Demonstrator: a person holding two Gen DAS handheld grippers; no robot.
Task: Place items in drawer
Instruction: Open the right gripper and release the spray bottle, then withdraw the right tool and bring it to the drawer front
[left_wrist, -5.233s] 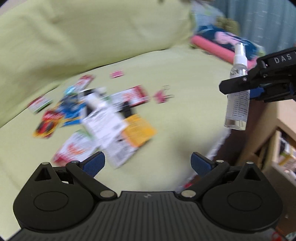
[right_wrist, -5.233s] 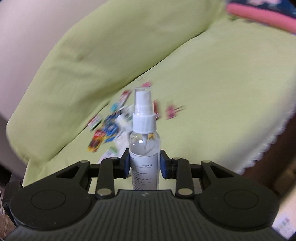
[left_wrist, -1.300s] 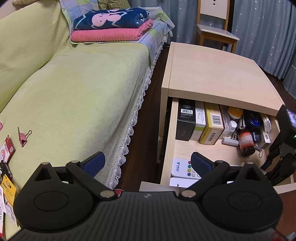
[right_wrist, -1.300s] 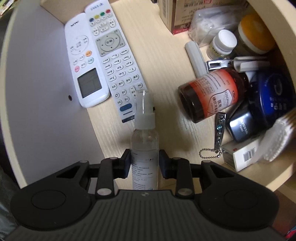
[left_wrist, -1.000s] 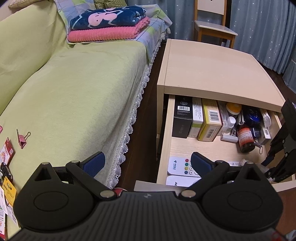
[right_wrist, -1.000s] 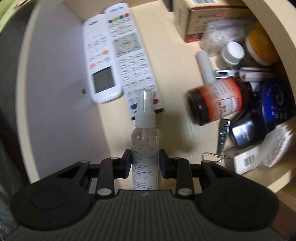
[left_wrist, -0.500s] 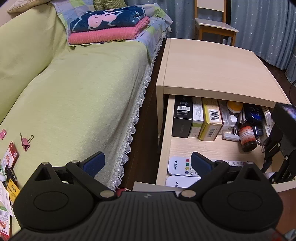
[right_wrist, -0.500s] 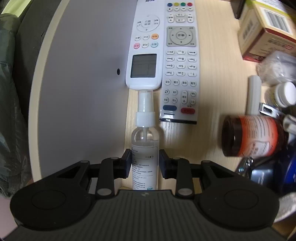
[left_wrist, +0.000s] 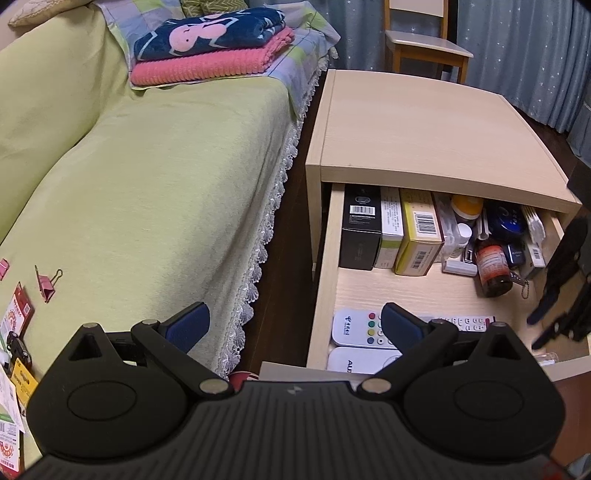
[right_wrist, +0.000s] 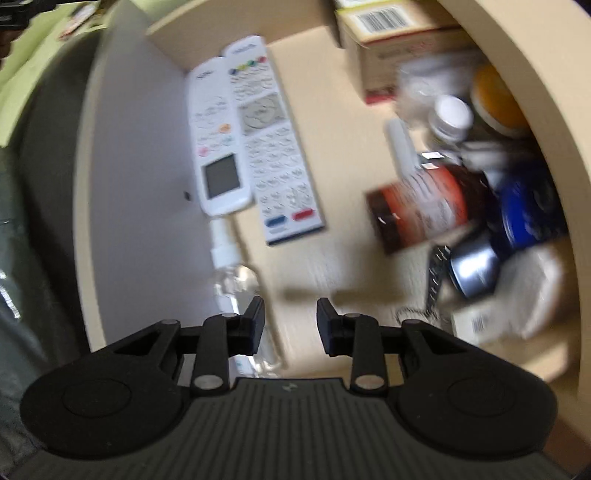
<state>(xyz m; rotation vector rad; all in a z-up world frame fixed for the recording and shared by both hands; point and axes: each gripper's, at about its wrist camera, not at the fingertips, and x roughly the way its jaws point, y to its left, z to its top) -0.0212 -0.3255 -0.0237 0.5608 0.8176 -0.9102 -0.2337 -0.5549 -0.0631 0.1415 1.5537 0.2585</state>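
Spray bottle (right_wrist: 236, 273) lies on its side in the drawer (left_wrist: 369, 291), along the front wall, nozzle just short of the white remote (right_wrist: 218, 147). My right claw (right_wrist: 290, 321) is parted and holds nothing; the bottle sits just off its left finger, not between the two. I read this as the release step. Left claw (left_wrist: 295, 325) is wide apart, empty, hanging near the drawer's front corner. Loose cards (left_wrist: 14, 321) lie on the sofa (left_wrist: 147, 184), so next I'd back the right claw out without nudging the bottle.
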